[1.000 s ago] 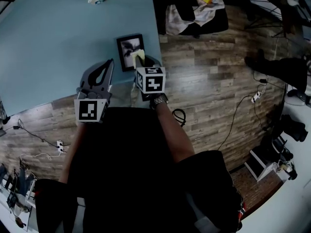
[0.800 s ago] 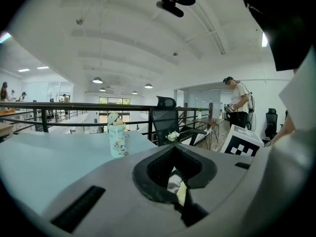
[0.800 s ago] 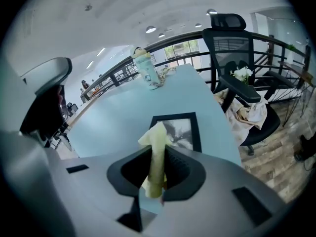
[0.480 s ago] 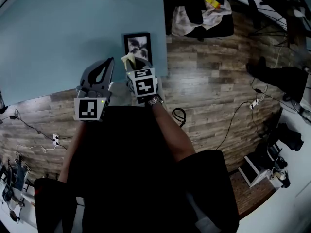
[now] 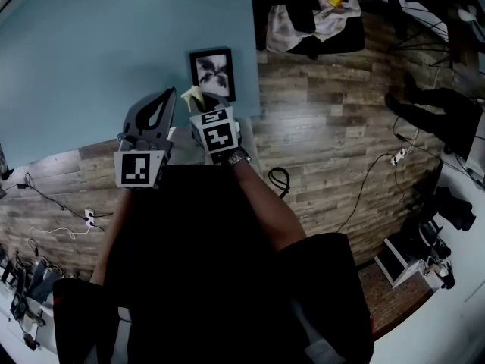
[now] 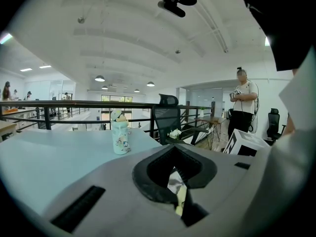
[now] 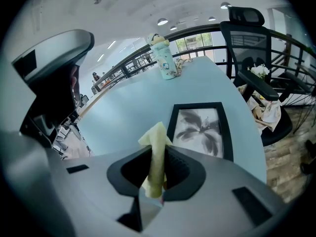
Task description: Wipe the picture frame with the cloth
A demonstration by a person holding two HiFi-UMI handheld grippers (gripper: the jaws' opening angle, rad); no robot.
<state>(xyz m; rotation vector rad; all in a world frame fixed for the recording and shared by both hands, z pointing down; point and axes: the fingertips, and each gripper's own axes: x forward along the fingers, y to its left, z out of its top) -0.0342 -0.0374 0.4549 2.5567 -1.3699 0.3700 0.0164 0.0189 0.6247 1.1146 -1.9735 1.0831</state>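
Just near of the frame, my right gripper hovers, clamping the cloth; left gripper alongside, jaws together, empty.

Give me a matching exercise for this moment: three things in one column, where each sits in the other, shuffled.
1 cloth
2 picture frame
3 patterned bottle

A standing upright on the table
B pinched in the right gripper
C lying flat on the table

Pairs: 1-B, 2-C, 3-A.

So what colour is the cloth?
Pale yellow cloth, pinched in the right gripper; right gripper view shows it best.
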